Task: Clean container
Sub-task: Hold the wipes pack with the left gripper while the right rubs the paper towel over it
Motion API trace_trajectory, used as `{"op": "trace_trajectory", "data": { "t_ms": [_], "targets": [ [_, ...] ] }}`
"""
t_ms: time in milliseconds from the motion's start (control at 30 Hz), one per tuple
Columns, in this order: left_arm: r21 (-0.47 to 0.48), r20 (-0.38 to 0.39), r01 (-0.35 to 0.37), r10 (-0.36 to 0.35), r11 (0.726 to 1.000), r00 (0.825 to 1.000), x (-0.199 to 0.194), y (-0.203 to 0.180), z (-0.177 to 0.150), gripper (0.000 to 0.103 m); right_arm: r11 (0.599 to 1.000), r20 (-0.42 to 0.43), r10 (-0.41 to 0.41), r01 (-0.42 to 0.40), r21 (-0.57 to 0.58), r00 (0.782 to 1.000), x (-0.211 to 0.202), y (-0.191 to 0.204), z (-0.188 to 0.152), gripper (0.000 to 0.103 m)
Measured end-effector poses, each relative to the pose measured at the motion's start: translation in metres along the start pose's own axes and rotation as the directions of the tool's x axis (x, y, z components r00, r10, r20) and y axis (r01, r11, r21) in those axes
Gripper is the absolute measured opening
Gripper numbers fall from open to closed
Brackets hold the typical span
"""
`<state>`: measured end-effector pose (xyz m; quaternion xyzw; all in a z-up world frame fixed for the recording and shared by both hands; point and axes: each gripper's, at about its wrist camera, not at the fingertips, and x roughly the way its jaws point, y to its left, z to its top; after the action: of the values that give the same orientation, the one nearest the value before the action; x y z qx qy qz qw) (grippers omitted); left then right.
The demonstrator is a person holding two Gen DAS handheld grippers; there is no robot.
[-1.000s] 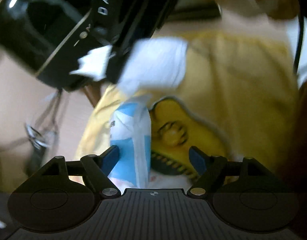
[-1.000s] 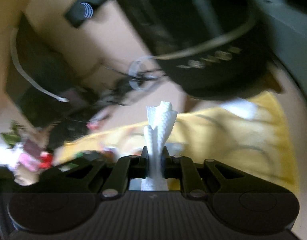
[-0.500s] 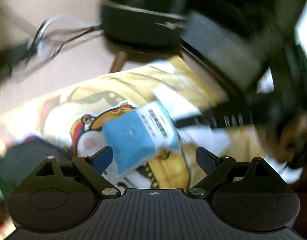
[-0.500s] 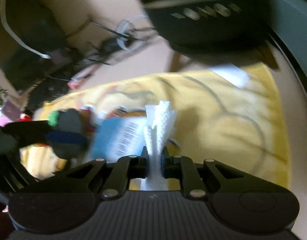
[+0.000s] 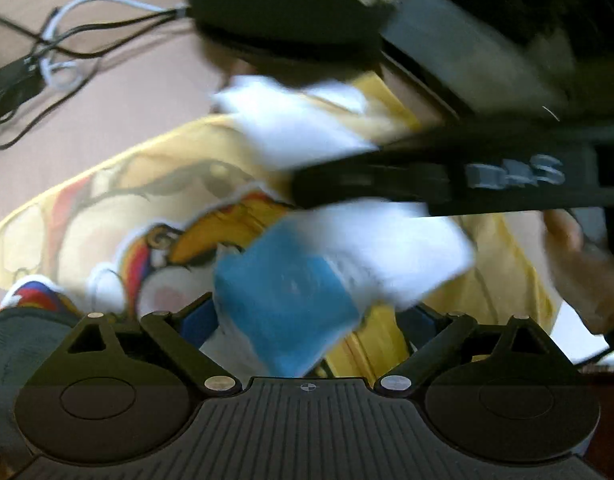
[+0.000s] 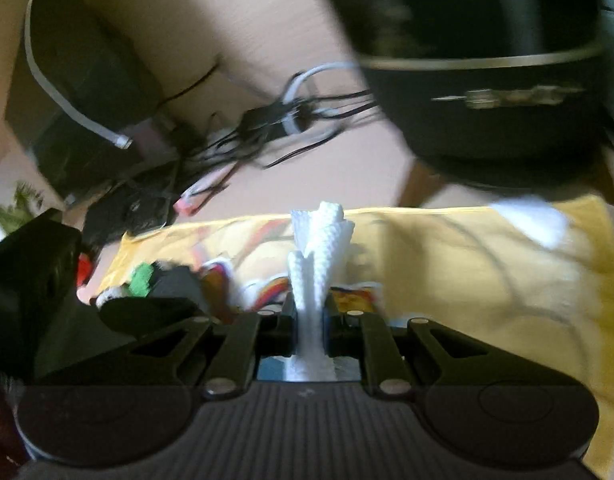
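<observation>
White embossed paper towel (image 6: 319, 264) stands pinched in the right gripper (image 6: 309, 320), bunched as a wiping pad. The left gripper (image 5: 307, 320) is spread around a blue-and-white packet (image 5: 283, 300), apparently bracing it on the yellow cloth (image 5: 107, 200).

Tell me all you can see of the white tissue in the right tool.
The tissue is white paper with a fine embossed, dimpled texture. It is bunched into a narrow, folded wad that stands upright and fans out slightly at its ragged top. The right tool is shut on its lower part, both fingers pressing it from the sides, and a strip continues down behind them. Nothing else appears to touch it. Behind it lies a yellow printed cloth.
</observation>
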<state>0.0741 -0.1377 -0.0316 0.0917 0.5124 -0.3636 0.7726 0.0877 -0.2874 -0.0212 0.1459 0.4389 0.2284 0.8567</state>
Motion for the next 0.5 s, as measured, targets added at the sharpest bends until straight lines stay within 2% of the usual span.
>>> {"op": "trace_trajectory", "data": {
  "t_ms": [100,167,233,367,500],
  "targets": [
    [-0.017,-0.016,0.050,-0.050,0.999,0.999,-0.006,-0.004,-0.007,0.097,0.998,-0.031,-0.026,0.024,-0.051,0.999,0.005,0.005,-0.006,0.018],
    [-0.044,-0.017,0.079,-0.080,0.996,0.997,-0.011,-0.002,-0.012,0.097,0.997,-0.034,-0.053,0.051,-0.065,0.998,-0.001,0.002,-0.011,0.024],
    [-0.072,-0.011,0.099,-0.100,0.993,0.995,-0.016,0.001,-0.017,0.098,0.992,-0.028,-0.098,0.096,-0.084,0.995,-0.010,-0.002,-0.015,0.050],
    [-0.091,-0.008,0.109,-0.110,0.990,0.994,-0.013,0.002,-0.020,0.099,0.980,-0.005,-0.164,0.163,-0.115,0.986,-0.027,-0.006,-0.021,0.050],
    [-0.049,-0.011,0.133,-0.134,0.990,0.991,-0.016,-0.008,-0.023,0.099,0.976,0.023,-0.189,0.190,-0.102,0.982,-0.039,-0.004,-0.027,0.051]
  ]
}}
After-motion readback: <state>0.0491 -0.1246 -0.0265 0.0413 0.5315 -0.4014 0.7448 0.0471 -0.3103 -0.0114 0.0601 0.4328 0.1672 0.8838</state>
